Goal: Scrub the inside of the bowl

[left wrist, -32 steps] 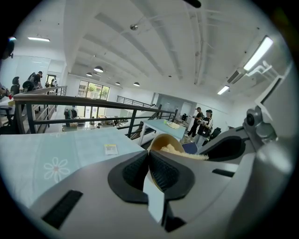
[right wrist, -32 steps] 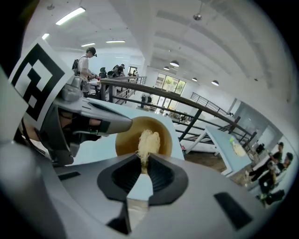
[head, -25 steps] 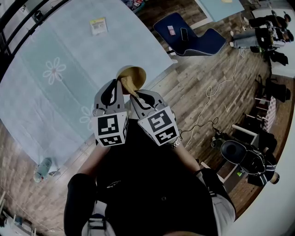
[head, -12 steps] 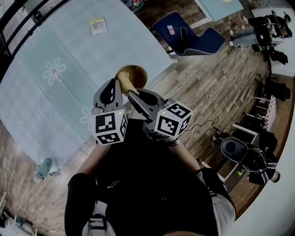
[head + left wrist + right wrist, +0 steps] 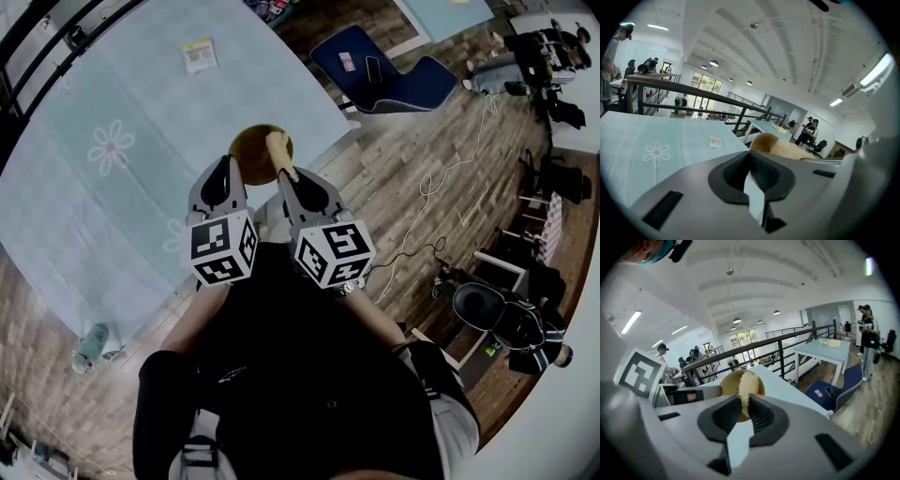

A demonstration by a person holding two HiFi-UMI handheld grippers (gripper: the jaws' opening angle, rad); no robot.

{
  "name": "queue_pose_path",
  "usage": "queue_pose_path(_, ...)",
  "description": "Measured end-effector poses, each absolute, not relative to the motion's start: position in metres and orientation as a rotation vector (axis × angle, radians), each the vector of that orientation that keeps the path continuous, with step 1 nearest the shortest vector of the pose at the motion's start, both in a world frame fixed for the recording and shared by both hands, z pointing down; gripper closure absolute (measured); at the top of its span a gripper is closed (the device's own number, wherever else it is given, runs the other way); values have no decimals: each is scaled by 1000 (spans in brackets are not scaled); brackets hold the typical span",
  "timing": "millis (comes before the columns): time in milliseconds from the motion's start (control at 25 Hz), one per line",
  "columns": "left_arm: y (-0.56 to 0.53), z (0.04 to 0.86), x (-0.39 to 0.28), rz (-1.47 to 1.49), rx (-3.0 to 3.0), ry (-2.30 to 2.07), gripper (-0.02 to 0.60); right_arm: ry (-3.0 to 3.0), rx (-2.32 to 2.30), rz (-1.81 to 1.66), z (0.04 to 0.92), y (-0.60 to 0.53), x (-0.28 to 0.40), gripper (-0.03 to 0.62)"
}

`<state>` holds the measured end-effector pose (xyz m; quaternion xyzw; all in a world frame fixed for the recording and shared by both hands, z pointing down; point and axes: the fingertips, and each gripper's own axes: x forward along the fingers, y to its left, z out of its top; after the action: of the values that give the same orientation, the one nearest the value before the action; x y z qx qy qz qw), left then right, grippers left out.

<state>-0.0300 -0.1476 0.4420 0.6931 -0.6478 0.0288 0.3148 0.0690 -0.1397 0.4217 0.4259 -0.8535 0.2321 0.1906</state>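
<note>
Tan bowl (image 5: 251,147) is clamped at its rim by left gripper (image 5: 228,169) jaws. Right gripper (image 5: 285,176) jaws clamp a fibrous scrubber (image 5: 277,152) inside it. Scrubbing appears under way, not finished.

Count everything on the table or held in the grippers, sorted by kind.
bowl: 1
scrubber: 1
packet: 1
Total: 3

bowl (image 5: 251,142) 1 | scrubber (image 5: 278,156) 1 | grippers 2: left gripper (image 5: 226,165), right gripper (image 5: 287,178) | yellow packet (image 5: 199,53) 1 | blue chair (image 5: 394,82) 1
</note>
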Motion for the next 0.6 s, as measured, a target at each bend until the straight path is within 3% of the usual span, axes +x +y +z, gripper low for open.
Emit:
queue_pose_path(280,-143,446,-2,90,1888,-1578,561,-2498,1085,597,417,-135,55,545)
queue_pose_path(600,-146,449,-19,89,1836,-1622,563,-2485,662,451,429,-100,29,546)
